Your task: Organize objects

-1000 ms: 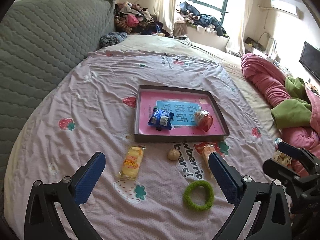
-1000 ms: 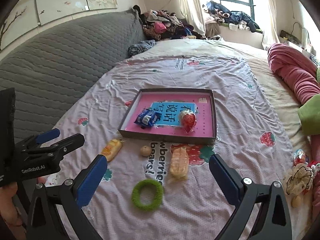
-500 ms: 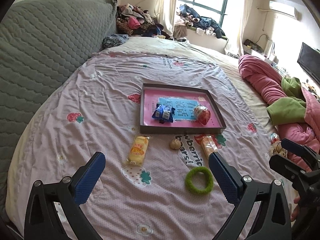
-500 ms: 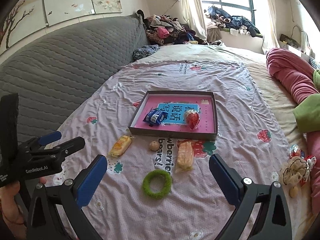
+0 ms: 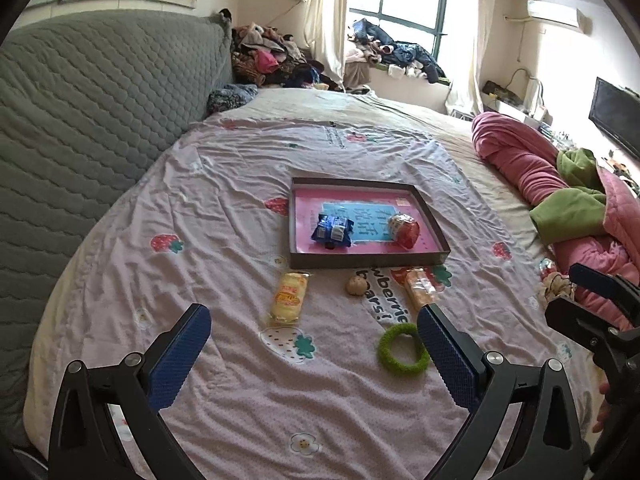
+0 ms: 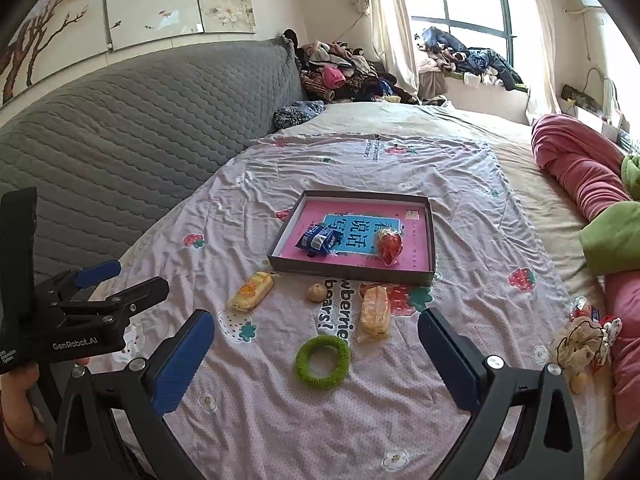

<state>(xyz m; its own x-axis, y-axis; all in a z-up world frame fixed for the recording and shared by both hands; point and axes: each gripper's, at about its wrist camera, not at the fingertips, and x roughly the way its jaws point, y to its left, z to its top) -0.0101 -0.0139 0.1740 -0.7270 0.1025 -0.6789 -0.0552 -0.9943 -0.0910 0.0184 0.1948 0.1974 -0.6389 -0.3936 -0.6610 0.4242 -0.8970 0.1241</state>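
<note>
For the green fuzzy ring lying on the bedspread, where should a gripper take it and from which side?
Pinch one arc of the green ring from above, one finger through the hole and one outside. It lies flat on the bedspread, so there is no edge to grip from the side, and its near arc has nothing close by.

I am in a home bedroom: a strawberry-print pink bedsheet (image 5: 224, 216), grey quilted headboard (image 5: 92, 120), heaped clothes (image 5: 272, 60) by the curtained window (image 5: 412, 4).

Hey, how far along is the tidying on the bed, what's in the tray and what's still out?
Done: the blue snack packet and the red wrapped snack lie inside the tray. In hand: nothing; the left gripper and right gripper are both open and empty. Left on the bedspread: the yellow snack bar, the small round ball, the orange snack packet and the green ring.
</note>
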